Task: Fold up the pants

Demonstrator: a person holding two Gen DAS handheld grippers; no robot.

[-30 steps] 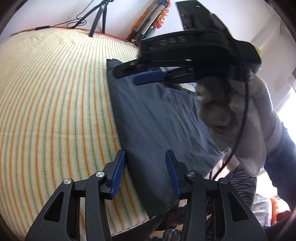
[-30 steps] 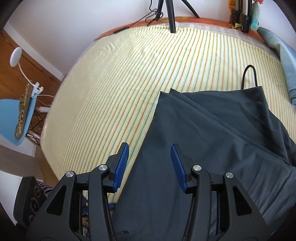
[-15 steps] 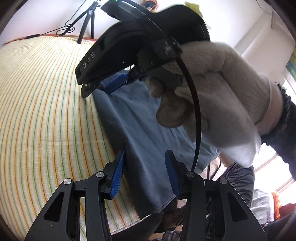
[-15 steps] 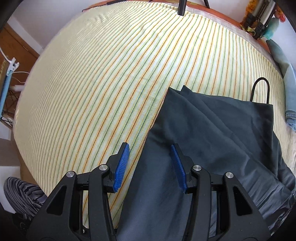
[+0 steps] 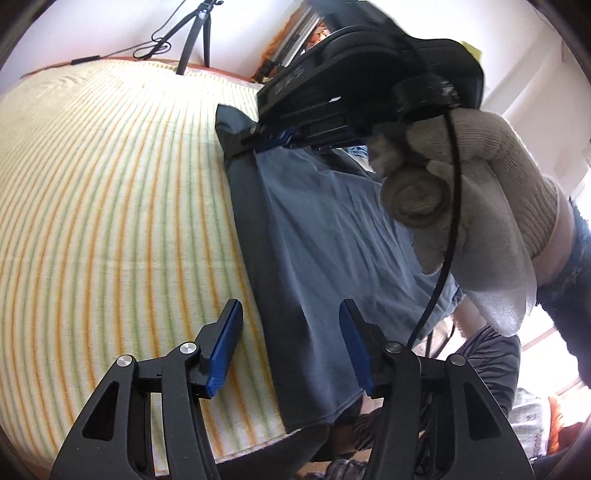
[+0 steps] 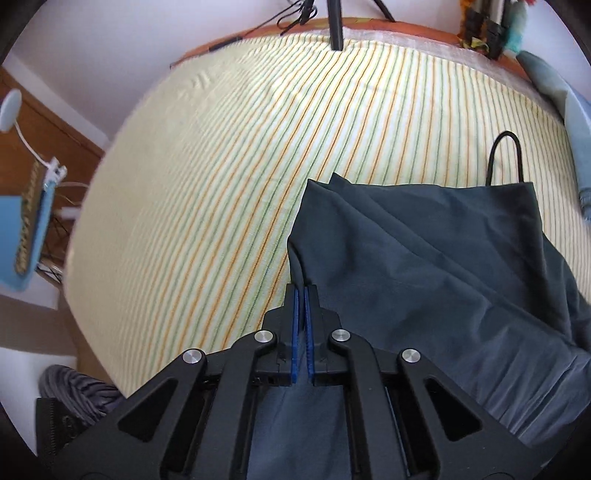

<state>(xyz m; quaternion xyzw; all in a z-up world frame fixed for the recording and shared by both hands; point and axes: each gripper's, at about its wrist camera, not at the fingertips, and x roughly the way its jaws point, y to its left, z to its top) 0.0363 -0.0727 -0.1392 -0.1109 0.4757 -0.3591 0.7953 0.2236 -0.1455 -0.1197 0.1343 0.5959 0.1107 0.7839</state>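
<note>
Dark grey-blue pants (image 5: pixel 325 236) (image 6: pixel 424 266) lie folded lengthwise on a yellow striped bed (image 5: pixel 110 206) (image 6: pixel 221 166). My right gripper (image 6: pixel 303 295) is shut on the pants' left edge, and a ridge of cloth rises from its blue pads. In the left wrist view the right gripper (image 5: pixel 275 142), held by a gloved hand (image 5: pixel 472 206), pinches the far end of that same edge. My left gripper (image 5: pixel 291 325) hovers over the near end of the pants. Its jaws are opening, with the cloth's edge below the gap and untouched by the pads.
A tripod (image 5: pixel 195 37) (image 6: pixel 336 26) stands at the bed's far edge. A black cable loop (image 6: pixel 504 155) lies beyond the pants. Another blue garment (image 6: pixel 565 110) lies at the bed's right side. A blue chair (image 6: pixel 22 229) stands off the bed's left.
My right gripper came down on the pants' left edge and shut on it, pulling up a fold. My left gripper's jaws spread wider and stayed in place.
</note>
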